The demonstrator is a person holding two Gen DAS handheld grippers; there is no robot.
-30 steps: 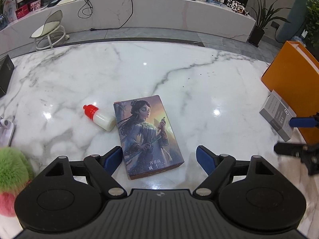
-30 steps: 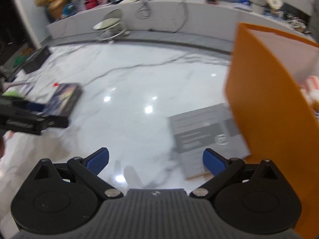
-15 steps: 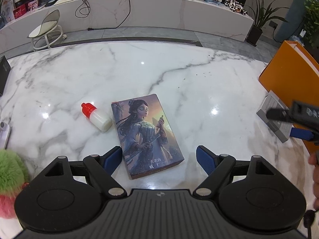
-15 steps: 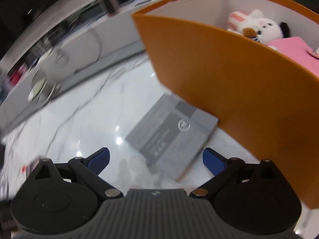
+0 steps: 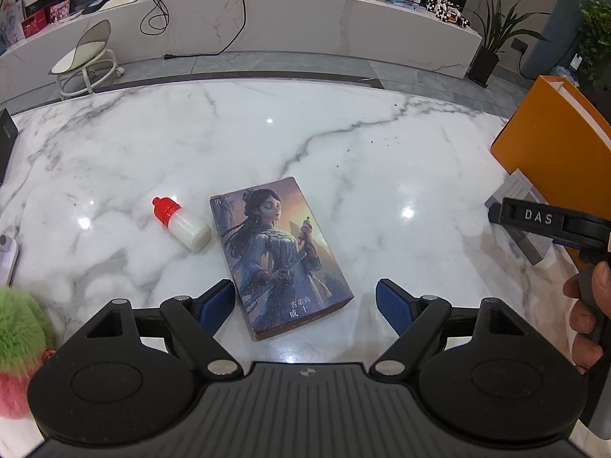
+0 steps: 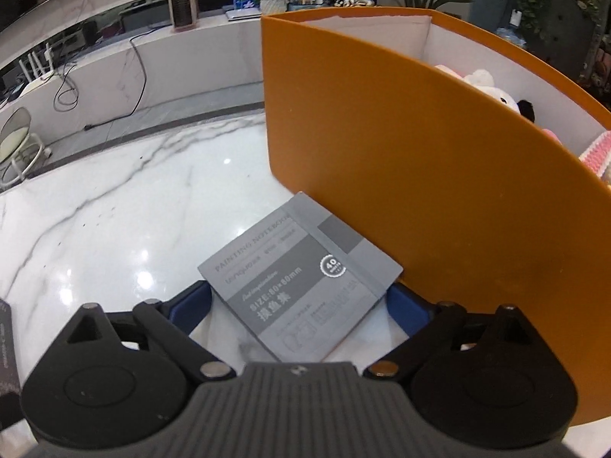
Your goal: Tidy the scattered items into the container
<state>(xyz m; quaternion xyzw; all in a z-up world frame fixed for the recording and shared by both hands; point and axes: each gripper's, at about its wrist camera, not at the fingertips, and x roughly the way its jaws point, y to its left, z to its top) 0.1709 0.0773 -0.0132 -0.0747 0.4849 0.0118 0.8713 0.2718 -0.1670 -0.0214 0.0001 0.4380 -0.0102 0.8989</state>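
An illustrated book [image 5: 280, 255] lies on the marble table [image 5: 343, 152], its near end between the fingers of my open left gripper [image 5: 305, 305]. A red-capped white bottle [image 5: 181, 223] lies just left of the book. My right gripper [image 6: 299, 301] straddles a grey notebook [image 6: 301, 274] lying flat against the orange box [image 6: 420, 191]. Its jaws are closing, with the blue pads [image 6: 193, 303] beside the notebook's corners. In the left wrist view the right gripper [image 5: 542, 221] covers part of the grey notebook [image 5: 513, 191] by the orange box [image 5: 553, 141].
A white plush toy [image 6: 485, 84] and a pink item [image 6: 597, 152] sit inside the box. A green and pink fluffy toy [image 5: 17, 343] and a white object [image 5: 5, 259] lie at the table's left. A person's hand [image 5: 588, 305] holds the right gripper's handle.
The right gripper rolled upright and dropped toward the grey notebook, which now sits between its narrowing jaws. The left gripper and the book have stayed put.
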